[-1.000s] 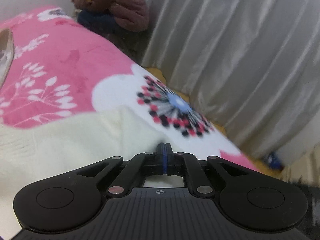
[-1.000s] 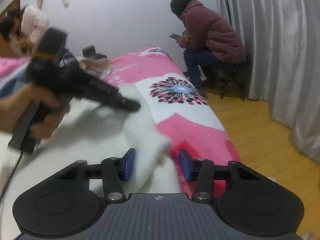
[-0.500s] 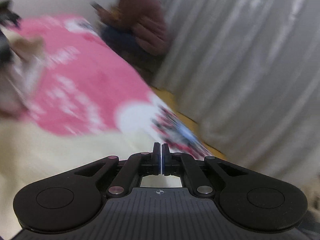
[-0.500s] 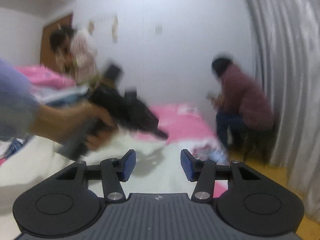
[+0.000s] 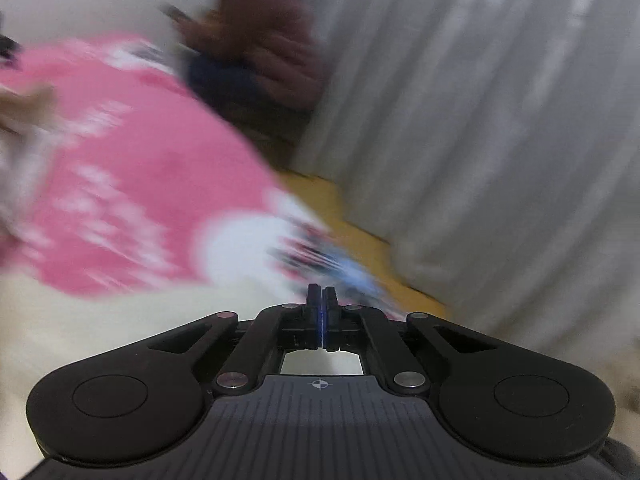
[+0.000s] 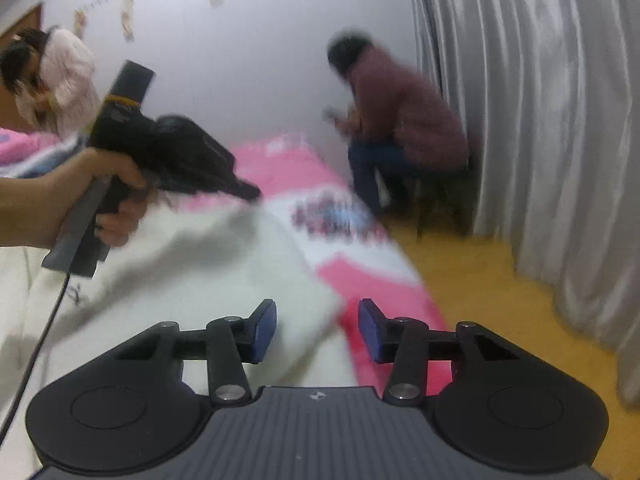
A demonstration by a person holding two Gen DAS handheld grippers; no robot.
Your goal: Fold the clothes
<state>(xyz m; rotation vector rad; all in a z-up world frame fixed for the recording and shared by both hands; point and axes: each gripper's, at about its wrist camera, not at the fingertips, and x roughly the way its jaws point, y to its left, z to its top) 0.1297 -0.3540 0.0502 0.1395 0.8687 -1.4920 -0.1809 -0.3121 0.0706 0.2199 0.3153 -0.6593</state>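
Fabric, cream and fluffy, soft and light, draped over the pink bed.
Left gripper pinches the garment by its far edge; right gripper closing, jaws empty: take the near hem.

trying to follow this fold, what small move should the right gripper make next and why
Probably ease the right gripper forward and close on the cream garment's near edge. Its jaws stand apart, closing slightly, with nothing pinched, while the left gripper is shut and appears to lift the fabric's far part.
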